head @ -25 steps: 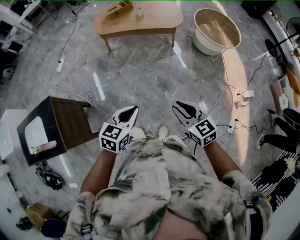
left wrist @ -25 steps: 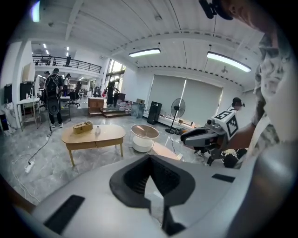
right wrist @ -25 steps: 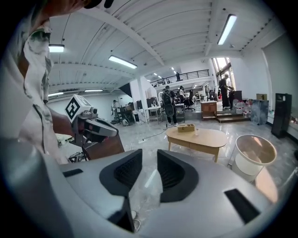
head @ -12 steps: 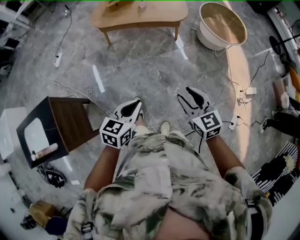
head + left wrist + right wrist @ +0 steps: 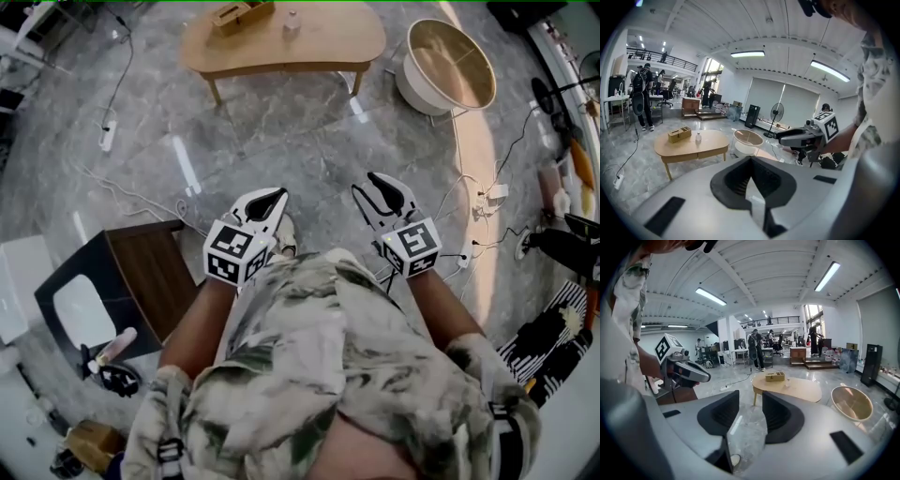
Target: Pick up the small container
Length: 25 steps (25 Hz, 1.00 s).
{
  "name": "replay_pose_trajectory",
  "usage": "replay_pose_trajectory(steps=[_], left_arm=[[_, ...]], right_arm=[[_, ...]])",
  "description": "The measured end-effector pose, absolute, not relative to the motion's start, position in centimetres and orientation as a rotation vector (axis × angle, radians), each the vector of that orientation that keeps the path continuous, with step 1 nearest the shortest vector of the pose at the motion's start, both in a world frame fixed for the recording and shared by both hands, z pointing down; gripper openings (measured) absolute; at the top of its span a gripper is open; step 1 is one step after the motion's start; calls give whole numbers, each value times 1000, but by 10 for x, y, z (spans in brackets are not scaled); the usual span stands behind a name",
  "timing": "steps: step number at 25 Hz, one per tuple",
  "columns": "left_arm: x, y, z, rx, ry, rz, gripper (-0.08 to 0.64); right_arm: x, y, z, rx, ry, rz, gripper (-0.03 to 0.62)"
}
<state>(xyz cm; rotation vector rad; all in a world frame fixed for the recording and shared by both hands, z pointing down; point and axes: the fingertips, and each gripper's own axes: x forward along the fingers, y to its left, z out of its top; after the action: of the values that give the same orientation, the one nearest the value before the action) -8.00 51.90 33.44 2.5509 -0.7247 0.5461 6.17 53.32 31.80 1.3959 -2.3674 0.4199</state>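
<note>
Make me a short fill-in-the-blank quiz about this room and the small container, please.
The small container stands ____ the oval table, next to a wooden box.
In the head view, the round tub stands on the floor to that table's ____.
The left gripper is ____, with nothing in it.
Missing words: on; right; shut.
</note>
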Motion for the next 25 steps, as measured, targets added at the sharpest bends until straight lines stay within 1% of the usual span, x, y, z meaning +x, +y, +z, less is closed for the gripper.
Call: replay_pose_trajectory(steps=[6, 12, 18, 25], left_arm=[[-117, 467, 343, 2561, -674, 565, 21], [-132, 438, 348, 2531, -654, 525, 21], [-136, 409, 356, 2504, -676, 518, 21], [-120, 354, 358, 2482, -745, 519, 21]], right_arm=[[24, 475, 315, 1440, -2343, 404, 170], [4, 442, 315, 1433, -2328, 417, 166], [1, 400, 322, 1411, -2345, 414, 166], [24, 333, 333, 1340, -2371, 401, 166]])
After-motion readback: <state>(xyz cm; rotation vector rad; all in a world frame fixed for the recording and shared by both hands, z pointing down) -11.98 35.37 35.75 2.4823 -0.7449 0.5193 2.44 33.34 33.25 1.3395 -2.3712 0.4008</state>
